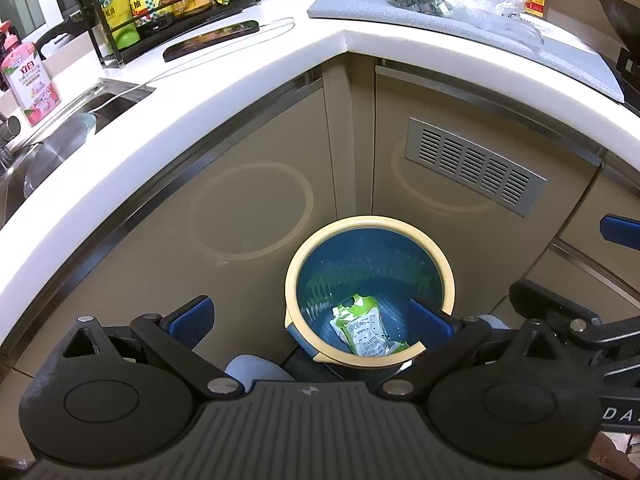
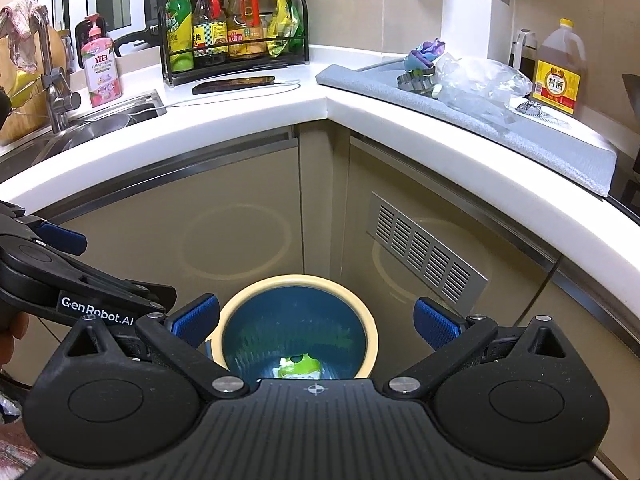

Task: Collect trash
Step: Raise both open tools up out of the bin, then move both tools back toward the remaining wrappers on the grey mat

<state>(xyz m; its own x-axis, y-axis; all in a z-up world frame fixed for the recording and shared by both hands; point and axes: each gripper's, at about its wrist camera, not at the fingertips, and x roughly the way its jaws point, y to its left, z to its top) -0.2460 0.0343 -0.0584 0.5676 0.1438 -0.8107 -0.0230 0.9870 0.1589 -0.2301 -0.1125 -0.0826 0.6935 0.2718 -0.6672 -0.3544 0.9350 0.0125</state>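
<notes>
Both the left gripper [image 1: 310,322] and right gripper [image 2: 316,322] hang spread and empty above the bin [image 2: 370,334], while the clear plastic bag [image 2: 480,80] lies on the counter up beyond it, nearer the right.

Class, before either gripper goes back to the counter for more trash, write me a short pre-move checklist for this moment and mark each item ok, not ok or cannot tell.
1. Left gripper empty, jaws wide apart: ok.
2. Right gripper empty, jaws wide apart: ok.
3. Green and white packet fully inside the bin, lying at the bottom: ok.
4. Bin upright with room left: ok.
5. More trash on the counter: the crumpled clear plastic bag lies on the grey mat: ok.
6. Whether the bag is free of the metal cutters beside it: cannot tell.
</notes>
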